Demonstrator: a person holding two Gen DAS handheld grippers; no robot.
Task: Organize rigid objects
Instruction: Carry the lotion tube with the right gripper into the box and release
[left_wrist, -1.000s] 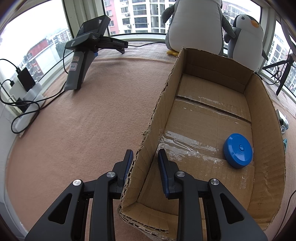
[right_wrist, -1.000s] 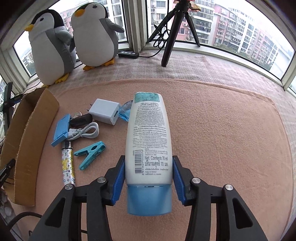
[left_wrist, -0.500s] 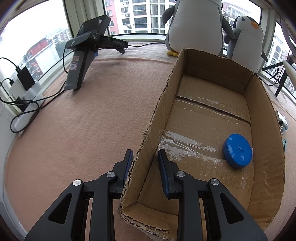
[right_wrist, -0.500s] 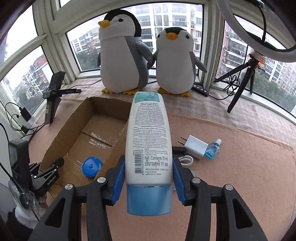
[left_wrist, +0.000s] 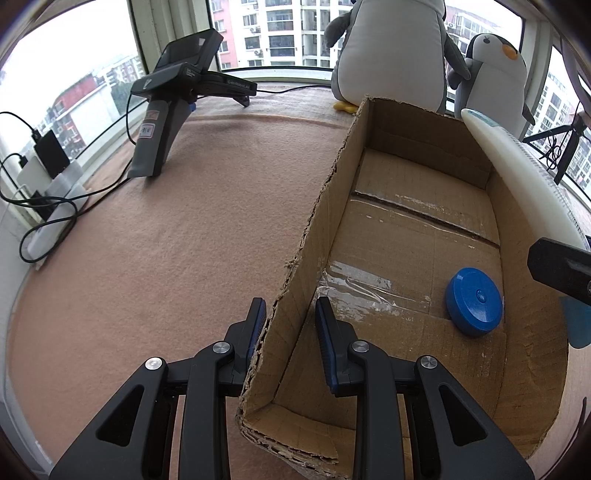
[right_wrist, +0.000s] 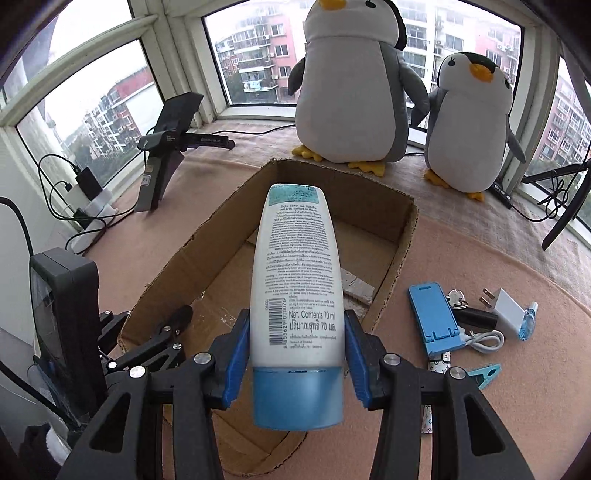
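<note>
My left gripper (left_wrist: 290, 325) is shut on the left wall of the open cardboard box (left_wrist: 406, 155), one finger outside and one inside. A round blue disc (left_wrist: 474, 301) lies on the box floor near the right wall. My right gripper (right_wrist: 295, 332) is shut on a white lotion tube (right_wrist: 297, 266) with a blue cap, held above the box (right_wrist: 402, 236) and pointing toward its far end. In the left wrist view the tube (left_wrist: 517, 173) slants over the box's right wall. In the right wrist view the left gripper (right_wrist: 173, 332) shows at the box's near left corner.
Right of the box lie a blue phone stand (right_wrist: 436, 317), a white charger (right_wrist: 508, 314), a cable, a small blue bottle (right_wrist: 528, 321) and a teal clip (right_wrist: 484, 373). Two plush penguins (right_wrist: 351, 92) stand behind it. A spare gripper on a stand (left_wrist: 177, 110) and cabled power strips (left_wrist: 48, 184) sit left.
The right gripper has swung left with the tube, from over the carpet by the loose items to above the box. The tube now shows in the left wrist view. The left gripper has not moved.
</note>
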